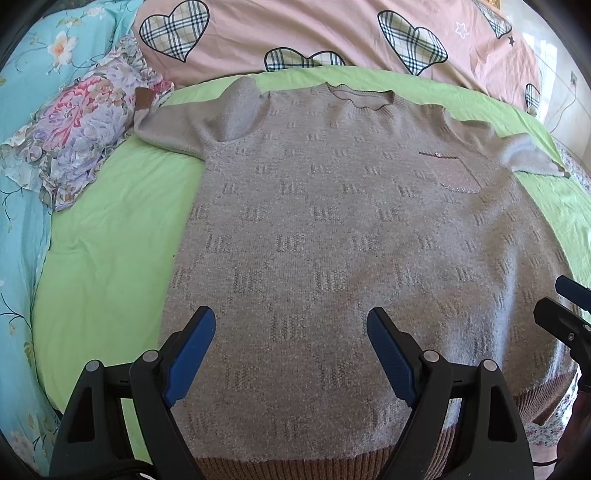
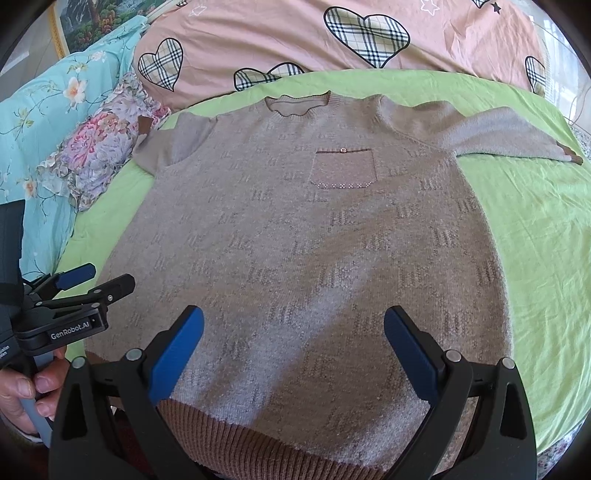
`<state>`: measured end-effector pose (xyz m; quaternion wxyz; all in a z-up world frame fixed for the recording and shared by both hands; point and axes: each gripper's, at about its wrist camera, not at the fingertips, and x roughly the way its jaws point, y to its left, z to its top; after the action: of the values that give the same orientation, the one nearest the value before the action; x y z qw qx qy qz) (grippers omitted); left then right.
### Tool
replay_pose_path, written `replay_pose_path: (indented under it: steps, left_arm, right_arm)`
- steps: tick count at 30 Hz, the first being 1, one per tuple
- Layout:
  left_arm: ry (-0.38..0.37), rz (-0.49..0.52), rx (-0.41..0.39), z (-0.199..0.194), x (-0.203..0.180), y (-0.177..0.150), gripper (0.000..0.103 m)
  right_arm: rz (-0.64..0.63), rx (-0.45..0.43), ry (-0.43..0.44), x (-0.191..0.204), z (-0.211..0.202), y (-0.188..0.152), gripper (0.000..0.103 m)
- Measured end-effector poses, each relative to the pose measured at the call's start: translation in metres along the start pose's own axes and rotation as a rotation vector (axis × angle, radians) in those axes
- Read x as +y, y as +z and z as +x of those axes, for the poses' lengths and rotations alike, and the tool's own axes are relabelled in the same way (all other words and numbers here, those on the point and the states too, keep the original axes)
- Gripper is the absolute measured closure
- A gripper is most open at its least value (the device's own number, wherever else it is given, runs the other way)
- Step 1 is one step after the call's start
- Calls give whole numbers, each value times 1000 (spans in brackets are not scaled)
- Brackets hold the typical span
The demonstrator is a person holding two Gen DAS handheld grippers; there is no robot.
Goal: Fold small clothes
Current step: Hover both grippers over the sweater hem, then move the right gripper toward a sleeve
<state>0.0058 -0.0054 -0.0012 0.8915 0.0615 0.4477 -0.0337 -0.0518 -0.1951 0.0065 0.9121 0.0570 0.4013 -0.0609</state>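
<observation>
Both grippers hang open over a grey-beige knitted sweater spread flat on a bed.

Left gripper [image 1: 291,325], at the bottom of its own view, has its blue-padded jaws spread wide with nothing between them, above the sweater's [image 1: 332,229] lower body; the right gripper [image 2: 293,325] is likewise wide apart and empty over the brown ribbed hem [image 2: 236,439]. A hand [image 2: 22,391] grips the left tool's handle at the lower left of the right view. The sweater lies face up, collar toward the top of the frame, sleeves out sideways, with a woven block pattern and a chest pocket [image 2: 343,168]. Beneath it is a lime-green sheet [image 2: 535,229]; a pink quilt with plaid hearts [image 1: 295,29] fills the top, a floral pillow [image 1: 81,129] and a turquoise flowered cover [image 1: 22,110] the left.
</observation>
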Motion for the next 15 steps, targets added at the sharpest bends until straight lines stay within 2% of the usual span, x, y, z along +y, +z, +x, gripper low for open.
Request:
replay_pose_path:
  steps: [15]
  left_arm:
    - [-9, 6, -11, 2, -7, 6, 18]
  right_arm:
    - [46, -14, 21, -14, -3, 3, 5]
